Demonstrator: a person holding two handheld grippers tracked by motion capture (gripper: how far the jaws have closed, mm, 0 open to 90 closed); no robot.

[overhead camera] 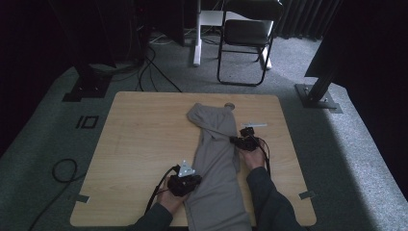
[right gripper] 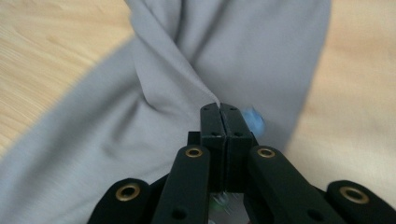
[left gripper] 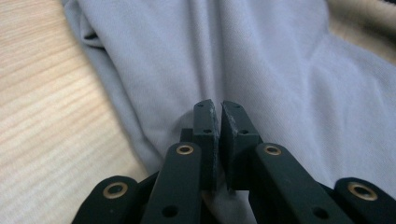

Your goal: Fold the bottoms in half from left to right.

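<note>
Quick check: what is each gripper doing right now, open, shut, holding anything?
Left gripper: shut, pinching a fold at the edge of the grey trousers.
Right gripper: shut on a raised fold of the trousers.

A wooden table (overhead camera: 144, 144) stands on a grey carpet. A pair of grey trousers (overhead camera: 216, 159) lies on it, stretched from the near edge toward the far edge. Small bits of tape (overhead camera: 82, 198) stick near its corners.
</note>
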